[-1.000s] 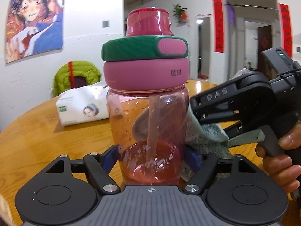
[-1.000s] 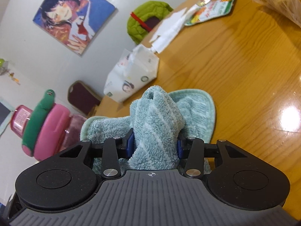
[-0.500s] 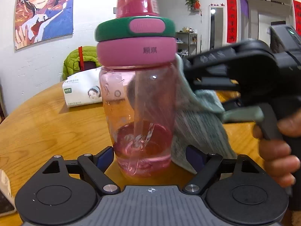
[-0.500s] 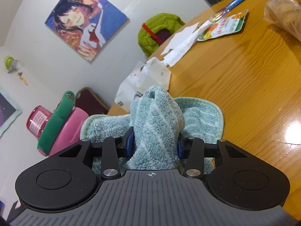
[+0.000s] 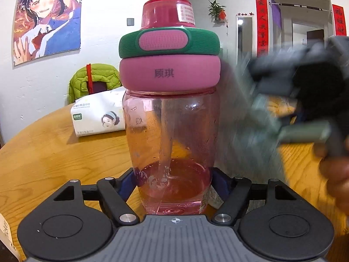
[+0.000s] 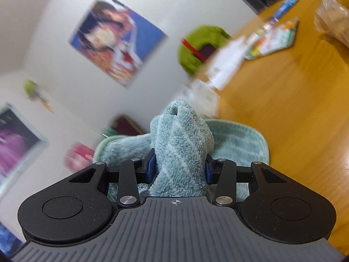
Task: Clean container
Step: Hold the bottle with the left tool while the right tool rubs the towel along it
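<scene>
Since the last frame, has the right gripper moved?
Yes. The right gripper, shut on the cloth, swung away: against the poster, the bottle slid down-left.

The bottle is clear, shiny pink plastic with a bumpy green band. The towel is fluffy blue cloth. The tabletop is smooth, shiny wood.

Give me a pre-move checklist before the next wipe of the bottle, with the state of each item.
1. Left gripper clamped low on the pink transparent plastic bottle: ok.
2. Bottle upright: ok.
3. Pink and green lid seated on the bottle: ok.
4. Right gripper shut on the folded teal terry cloth: ok.
5. Cloth touching the bottle's side: cannot tell, motion blur.
6. White tissue pack on the wooden table apart from the bottle: ok.
</scene>
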The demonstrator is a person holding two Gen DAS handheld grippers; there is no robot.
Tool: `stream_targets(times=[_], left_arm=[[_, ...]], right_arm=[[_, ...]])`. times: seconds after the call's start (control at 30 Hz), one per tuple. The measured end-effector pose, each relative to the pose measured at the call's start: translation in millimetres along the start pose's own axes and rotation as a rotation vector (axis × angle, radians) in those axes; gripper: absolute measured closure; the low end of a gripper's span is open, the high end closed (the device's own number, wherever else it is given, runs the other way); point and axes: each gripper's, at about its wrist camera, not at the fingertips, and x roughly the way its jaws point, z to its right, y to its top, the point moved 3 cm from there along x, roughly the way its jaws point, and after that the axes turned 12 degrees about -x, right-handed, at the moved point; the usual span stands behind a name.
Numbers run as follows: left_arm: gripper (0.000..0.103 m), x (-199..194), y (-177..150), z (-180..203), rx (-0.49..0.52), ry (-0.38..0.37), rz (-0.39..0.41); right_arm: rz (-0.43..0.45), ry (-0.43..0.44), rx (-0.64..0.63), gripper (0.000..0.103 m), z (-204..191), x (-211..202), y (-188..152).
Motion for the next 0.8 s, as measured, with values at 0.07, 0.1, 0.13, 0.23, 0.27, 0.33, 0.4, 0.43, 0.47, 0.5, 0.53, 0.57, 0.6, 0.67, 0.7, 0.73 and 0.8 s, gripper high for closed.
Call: stream_targets(times=[0.07,0.1,0.13,0.23,0.27,0.33,0.4,0.43,0.47,0.5,0.53,0.57,0.6,0.67,0.7,0.73,0.8], left_arm=[[0.032,1.5,0.2,0.4,0.0,0.0,0.0],[0.032,2.5,1.1,-0.3,0.0,0.0,0.0],[0.032,3.7,2.3,-2.1,0.0,0.0,0.0],[0.032,5.2,3.1,-4.8,-0.006,-0.003,0.001],[0.032,5.3,2.7,-4.2,-0.004,-0.003,0.0],[0.032,5.2,2.5,-3.7,-0.003,-0.004,-0.001],[0.032,5.2,2.5,-3.8,-0.004,-0.004,-0.001],[0.032,5.2,2.5,-3.8,-0.003,-0.004,-0.001],[0.032,5.0,2.3,-3.7,-0.003,-0.004,-0.001],[0.032,4.9,2.2,-3.6,-0.003,-0.004,-0.001],[0.032,4.5,1.9,-3.3,-0.003,-0.005,-0.001],[0.032,3.6,1.8,-2.7,-0.003,-0.005,-0.002],[0.032,2.8,2.5,-2.2,-0.004,-0.005,-0.002],[0.032,1.4,3.8,-2.3,-0.007,-0.007,-0.002],[0.032,2.1,3.1,-2.7,-0.006,-0.007,-0.002],[0.032,2.5,2.6,-3.1,-0.005,-0.006,-0.002],[0.032,1.4,2.0,-2.6,-0.005,-0.007,-0.002]], right_arm=[[-0.032,-0.021,0.01,0.056,3.5,5.6,-3.4],[-0.048,-0.032,0.015,0.056,5.3,8.5,-5.2],[-0.065,-0.043,0.02,0.056,7.1,11.5,-7.0],[-0.116,-0.077,0.035,0.056,12.4,20.2,-12.4],[-0.132,-0.089,0.039,0.056,14.2,23.1,-14.2],[-0.135,-0.092,0.037,0.057,14.2,23.7,-13.9],[-0.137,-0.094,0.035,0.058,14.1,24.2,-13.5],[-0.138,-0.095,0.034,0.058,14.0,24.5,-13.3],[-0.139,-0.097,0.033,0.058,14.0,24.8,-13.1],[-0.14,-0.098,0.032,0.058,13.9,25.0,-12.9],[-0.141,-0.099,0.03,0.058,13.9,25.3,-12.7],[-0.142,-0.1,0.029,0.058,13.8,25.6,-12.5],[-0.143,-0.102,0.028,0.058,13.8,25.8,-12.3],[-0.145,-0.104,0.026,0.057,13.7,26.4,-11.8],[-0.146,-0.105,0.025,0.057,13.6,26.6,-11.6],[-0.147,-0.106,0.024,0.057,13.6,26.9,-11.4],[-0.149,-0.109,0.021,0.057,13.5,27.4,-11.0]])
